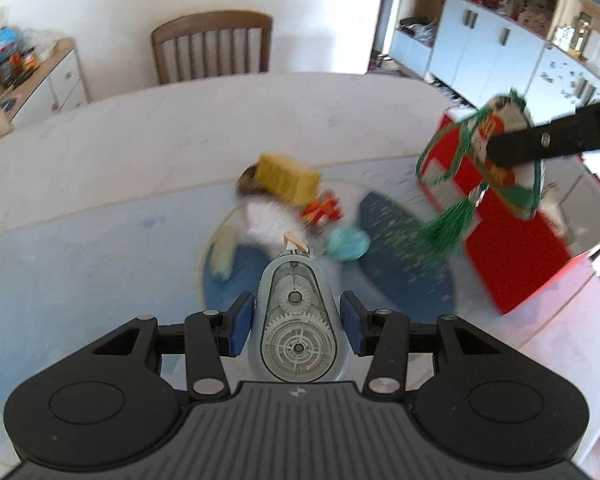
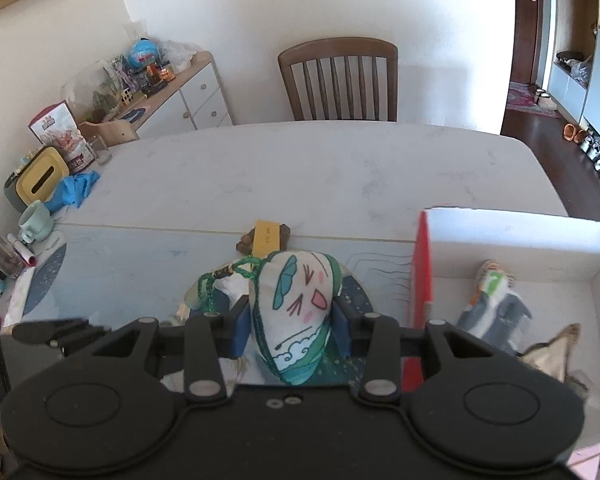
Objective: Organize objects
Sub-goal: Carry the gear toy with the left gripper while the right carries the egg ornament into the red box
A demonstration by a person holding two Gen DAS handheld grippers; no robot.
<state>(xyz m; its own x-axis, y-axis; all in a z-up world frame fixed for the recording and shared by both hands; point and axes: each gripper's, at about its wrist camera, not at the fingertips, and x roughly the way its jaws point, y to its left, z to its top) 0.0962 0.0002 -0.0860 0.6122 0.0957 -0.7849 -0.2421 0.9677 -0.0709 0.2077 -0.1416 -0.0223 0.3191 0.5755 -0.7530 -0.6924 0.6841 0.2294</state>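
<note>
My left gripper [image 1: 297, 326] is shut on a clear correction tape dispenser [image 1: 296, 320] with white gears, held above the blue mat. My right gripper [image 2: 292, 322] is shut on a white and green plush charm [image 2: 296, 304] with a drawn face, a green cord and a tassel. In the left wrist view the charm [image 1: 512, 148] hangs beside the red box [image 1: 512, 248], just above its near wall. On the mat lie a yellow block [image 1: 288, 178], a small red-orange toy [image 1: 322, 210], a light blue lump [image 1: 348, 242] and a white item [image 1: 268, 218].
The red box has a white inside [image 2: 540, 292] holding a striped cloth item [image 2: 496, 304] and a silvery piece [image 2: 552, 354]. A wooden chair [image 2: 340, 80] stands behind the white table [image 2: 320, 168]. A mug [image 2: 34, 220], blue gloves [image 2: 74, 190] and a tissue box [image 2: 40, 178] sit at the left edge.
</note>
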